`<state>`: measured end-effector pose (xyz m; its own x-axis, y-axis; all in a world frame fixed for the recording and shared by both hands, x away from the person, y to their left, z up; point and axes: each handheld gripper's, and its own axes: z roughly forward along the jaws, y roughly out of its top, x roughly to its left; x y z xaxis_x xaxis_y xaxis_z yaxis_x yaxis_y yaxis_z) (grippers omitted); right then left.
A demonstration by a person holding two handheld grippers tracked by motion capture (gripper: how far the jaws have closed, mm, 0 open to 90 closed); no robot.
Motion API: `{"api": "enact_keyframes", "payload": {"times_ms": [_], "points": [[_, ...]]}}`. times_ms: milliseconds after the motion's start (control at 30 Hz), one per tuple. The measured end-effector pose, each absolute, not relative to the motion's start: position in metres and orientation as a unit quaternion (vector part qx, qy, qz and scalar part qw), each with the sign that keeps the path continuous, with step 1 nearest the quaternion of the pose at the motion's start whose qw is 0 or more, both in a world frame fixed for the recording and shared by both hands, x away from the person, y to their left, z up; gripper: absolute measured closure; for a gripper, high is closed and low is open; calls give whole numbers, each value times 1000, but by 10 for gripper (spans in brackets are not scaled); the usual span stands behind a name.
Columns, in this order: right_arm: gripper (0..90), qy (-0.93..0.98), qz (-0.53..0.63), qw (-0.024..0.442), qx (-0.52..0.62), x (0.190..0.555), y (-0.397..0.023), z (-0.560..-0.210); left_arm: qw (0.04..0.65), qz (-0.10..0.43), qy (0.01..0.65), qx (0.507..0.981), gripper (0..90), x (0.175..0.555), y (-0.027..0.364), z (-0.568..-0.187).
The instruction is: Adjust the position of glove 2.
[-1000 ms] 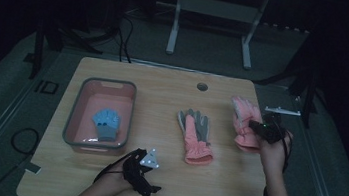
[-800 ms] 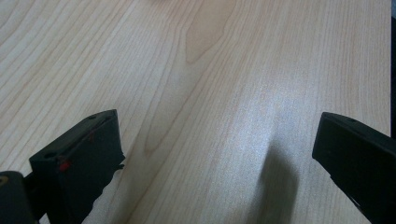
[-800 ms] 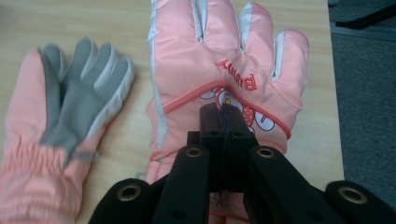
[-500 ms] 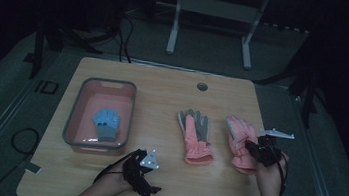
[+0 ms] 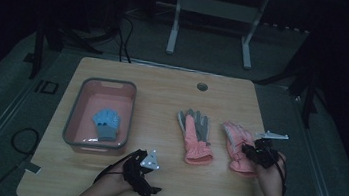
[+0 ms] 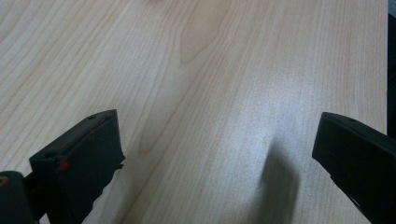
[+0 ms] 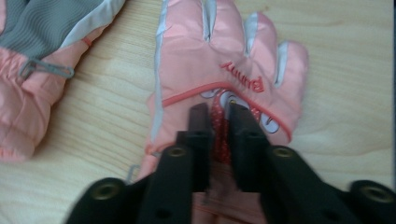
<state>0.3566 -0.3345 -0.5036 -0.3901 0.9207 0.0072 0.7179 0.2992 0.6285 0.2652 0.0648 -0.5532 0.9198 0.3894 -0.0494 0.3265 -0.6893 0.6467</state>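
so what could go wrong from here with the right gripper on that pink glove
The right gripper has just been opening its jaws, with only a thin fold of the pink glove between them, so the glove may slip free if lifted. It also lies close to the second pink and grey glove, which a sideways drag could nudge.

High view above the near edge, facing forward and down over the whole worktop (image 5: 174,85), right gripper view close over the pink glove (image 7: 224,70), shared with the high view (image 5: 237,146), left gripper view close on bare wood.
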Motion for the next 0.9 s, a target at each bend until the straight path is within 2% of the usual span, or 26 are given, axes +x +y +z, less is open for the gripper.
{"api": "enact_keyframes", "payload": {"times_ms": [200, 500, 633, 700, 900], "points": [[650, 812, 293, 154, 481, 361, -346, -499, 343, 46, 197, 917, 18, 265, 65, -553], [620, 812, 285, 122, 495, 373, -352, -518, 343, 46, 200, 917, 18, 266, 65, -554], [788, 809, 300, 115, 492, 372, -351, -522, 342, 46, 200, 917, 18, 266, 65, -554], [849, 805, 300, 127, 495, 368, -348, -523, 342, 47, 200, 917, 18, 266, 65, -554], [895, 777, 316, 150, 524, 360, -344, -515, 343, 46, 199, 917, 18, 266, 66, -553]]}}
